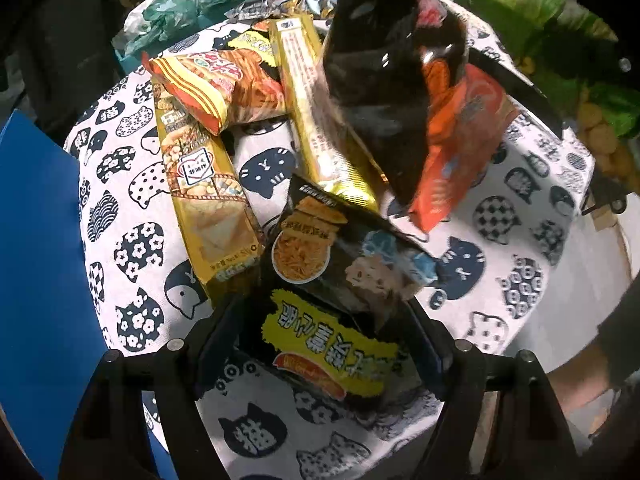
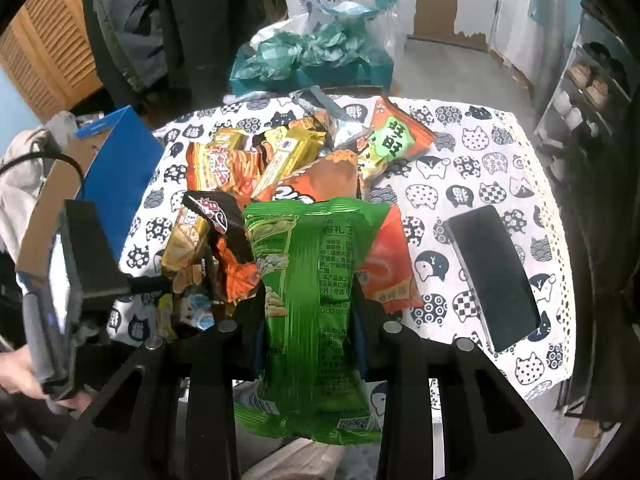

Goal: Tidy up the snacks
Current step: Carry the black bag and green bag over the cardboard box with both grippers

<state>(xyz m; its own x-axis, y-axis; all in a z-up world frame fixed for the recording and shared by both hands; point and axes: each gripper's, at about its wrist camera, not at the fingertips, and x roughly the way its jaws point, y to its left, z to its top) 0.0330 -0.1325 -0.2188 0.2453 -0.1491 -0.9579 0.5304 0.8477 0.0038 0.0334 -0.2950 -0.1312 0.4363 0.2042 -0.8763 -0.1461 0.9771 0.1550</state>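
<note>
Left gripper [image 1: 320,344]: jaws spread, straddling the black-and-yellow packet [image 1: 328,354] on the cat-print cloth [image 1: 520,264]; pads not pressing.
Right gripper [image 2: 308,320]: clenched on the green snack bag [image 2: 308,300], held above the table's near edge.
Handling: both look light, crinkly, slippery; contents likely crush.
Hold: across the packet's flat middle, gently.
Snack pile [image 1: 240,120]: loose, overlapping.
</note>
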